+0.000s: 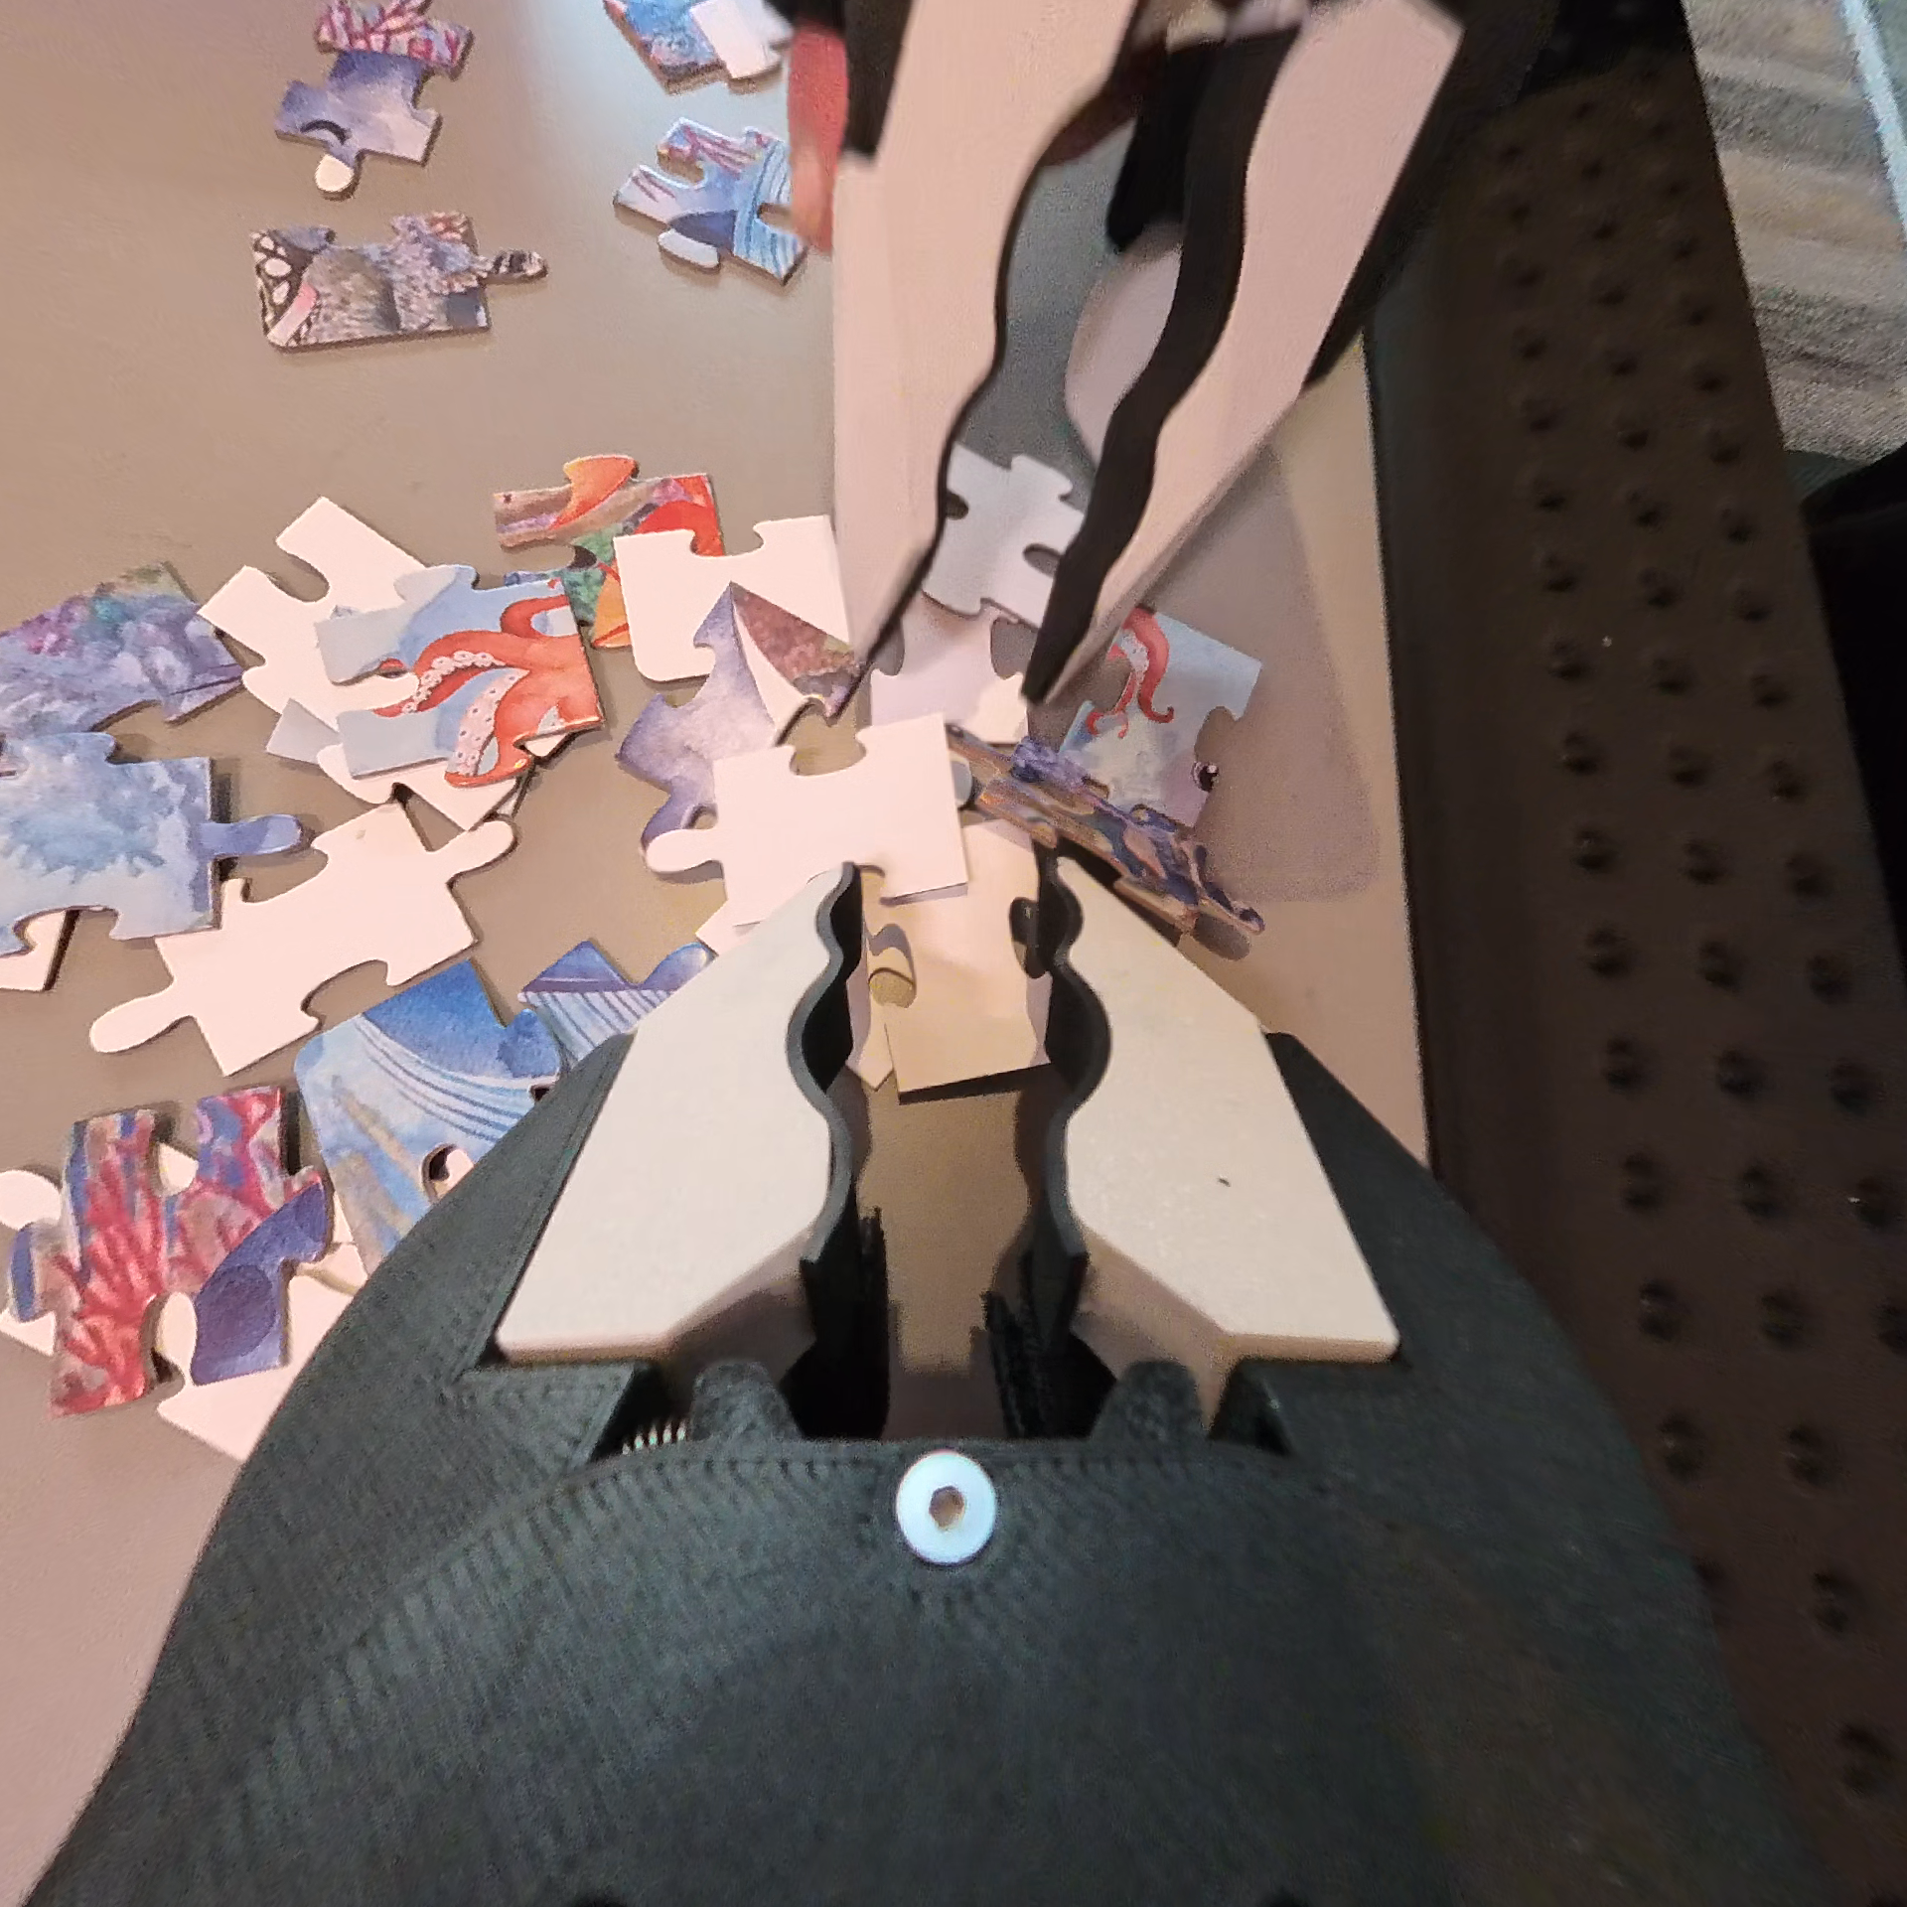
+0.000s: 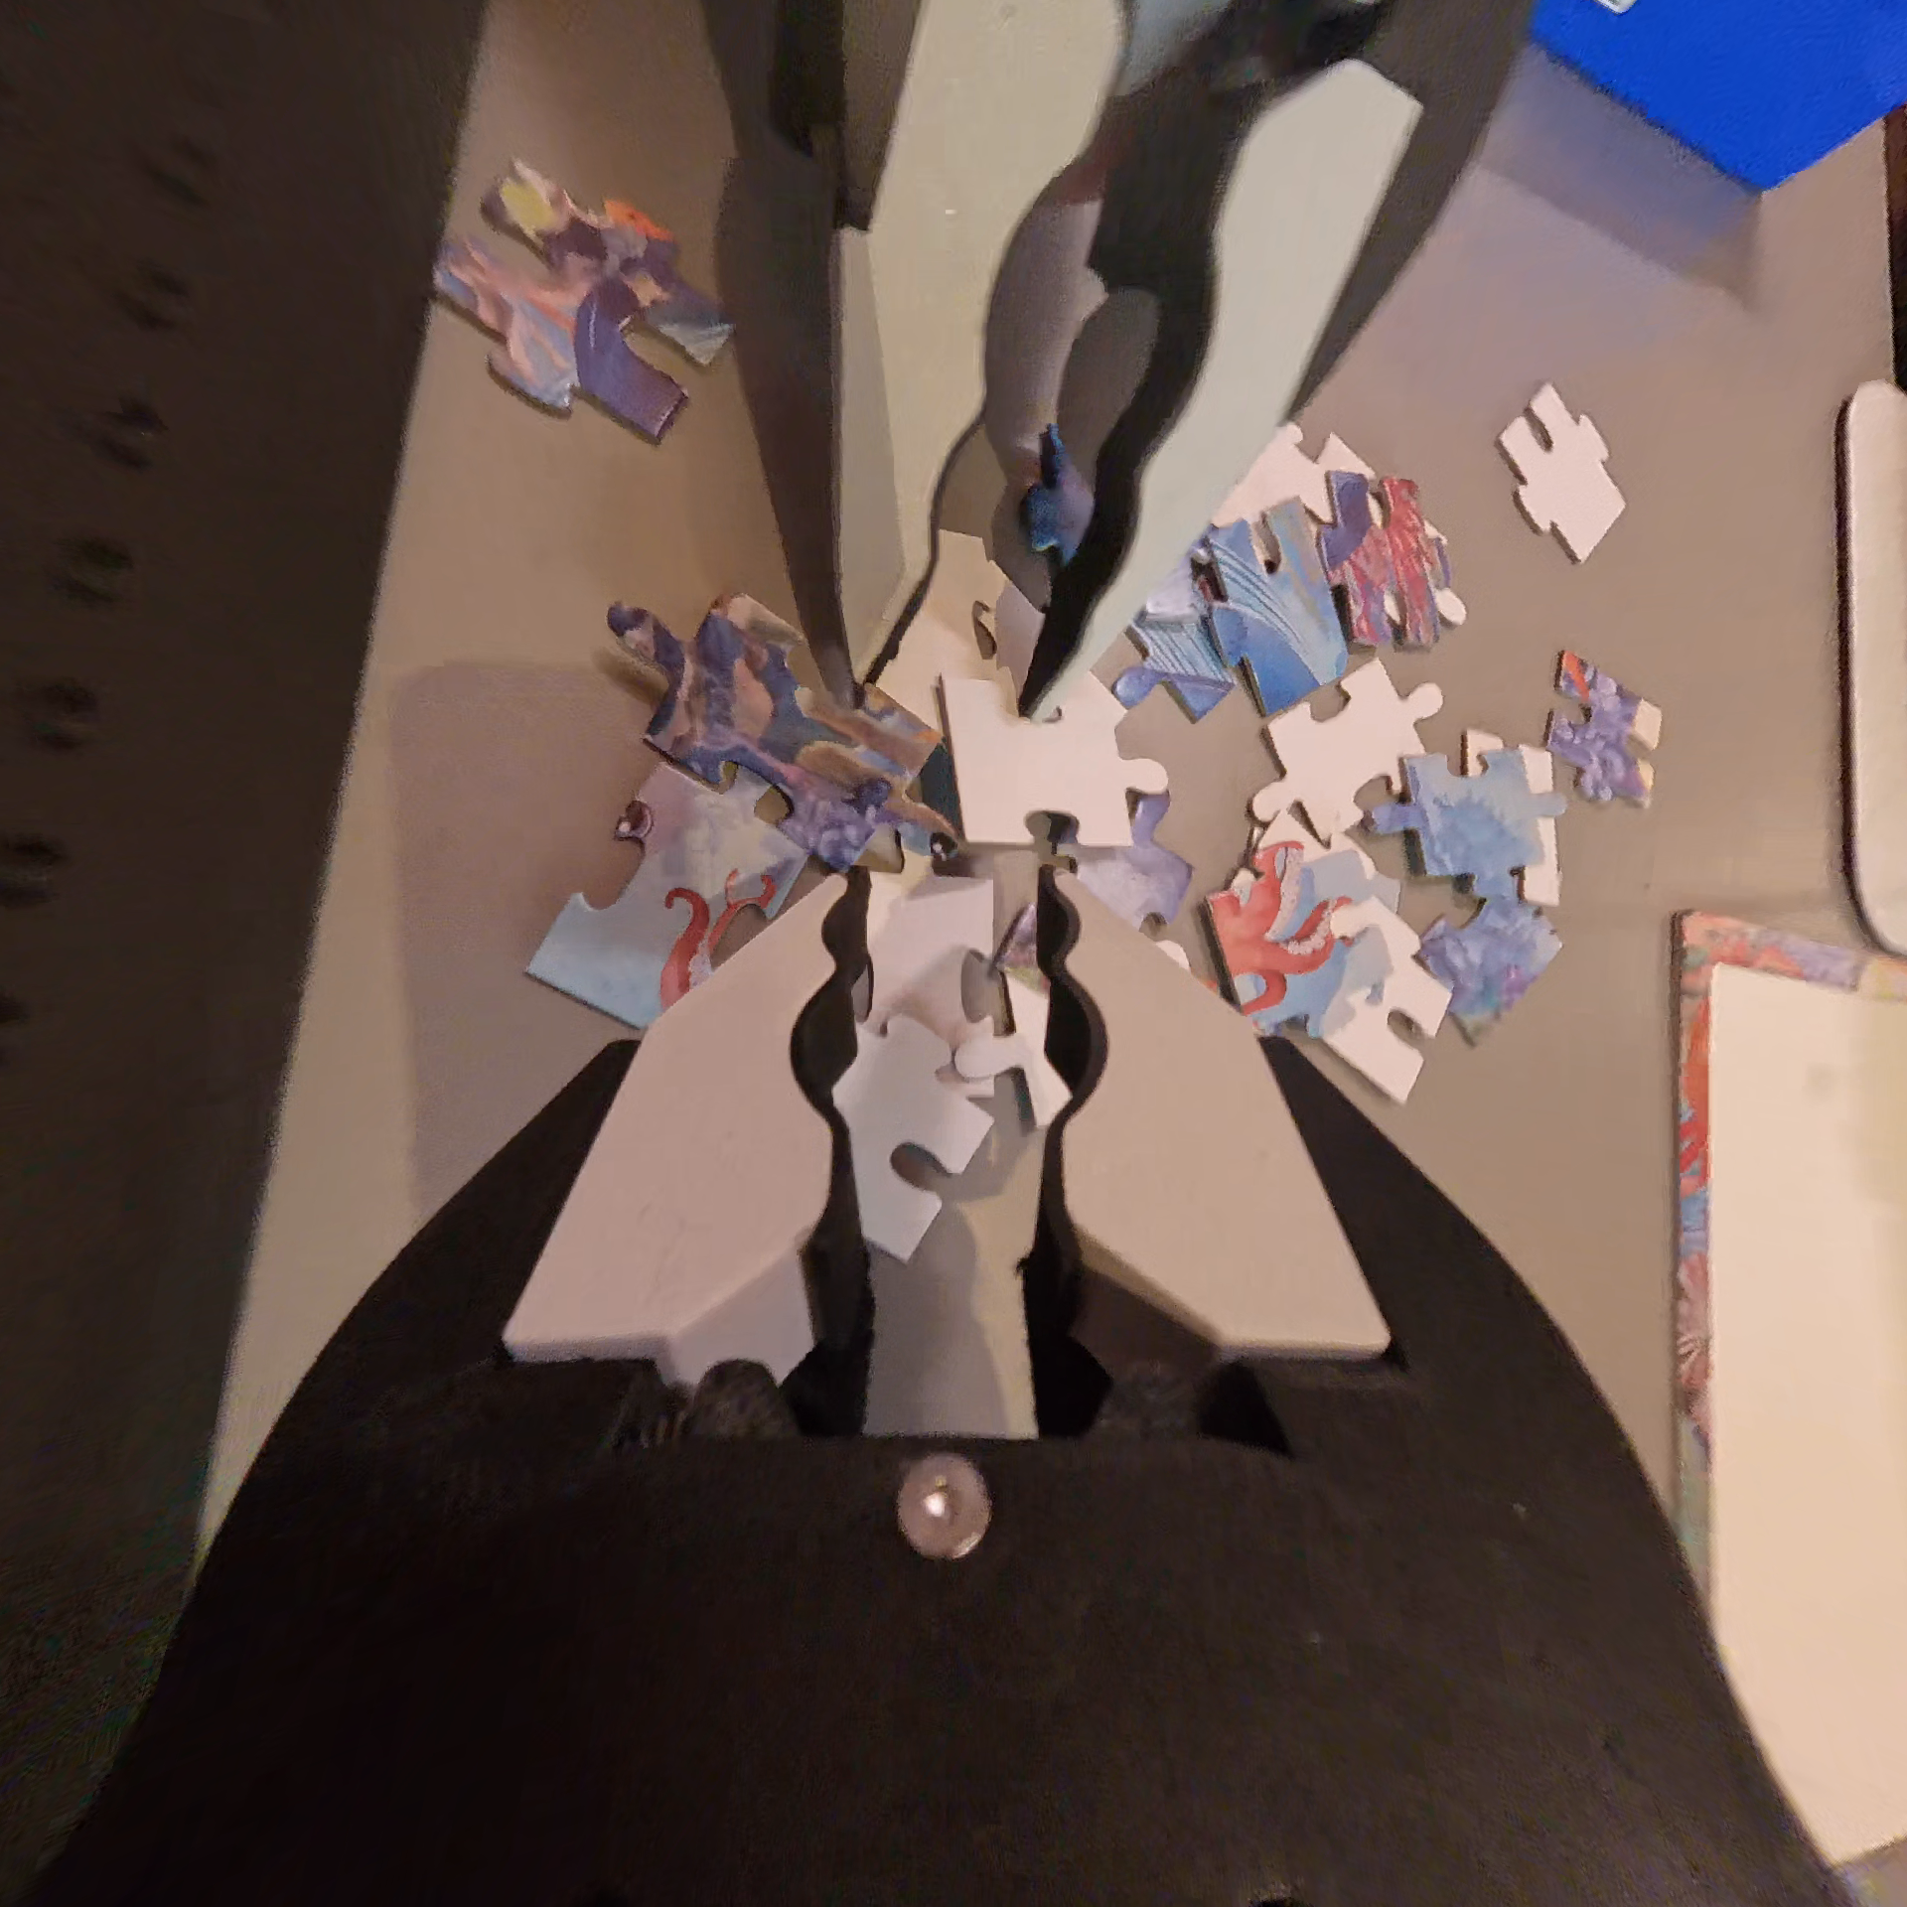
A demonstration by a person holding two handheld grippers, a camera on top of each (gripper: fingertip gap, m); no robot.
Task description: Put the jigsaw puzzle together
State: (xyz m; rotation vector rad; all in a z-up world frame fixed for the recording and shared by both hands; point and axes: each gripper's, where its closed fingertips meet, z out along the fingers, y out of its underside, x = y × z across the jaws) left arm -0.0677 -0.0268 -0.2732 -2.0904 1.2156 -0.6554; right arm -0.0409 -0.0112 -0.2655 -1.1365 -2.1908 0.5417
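Grippers [image 1: 949, 898] [image 2: 949, 887] parted over pieces [image 1: 836, 815] — right shows tray [image 2: 1775, 1238].

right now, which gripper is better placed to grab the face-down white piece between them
Probably left. The left gripper, open, has a fingertip at the edge of the white piece; the right gripper, also open, stops just short of it, over other face-down pieces.

Puzzle pieces [image 2: 1042, 774] lie heaped on the table [image 2: 1548, 310], the tray [image 2: 1806, 1238] to their right.
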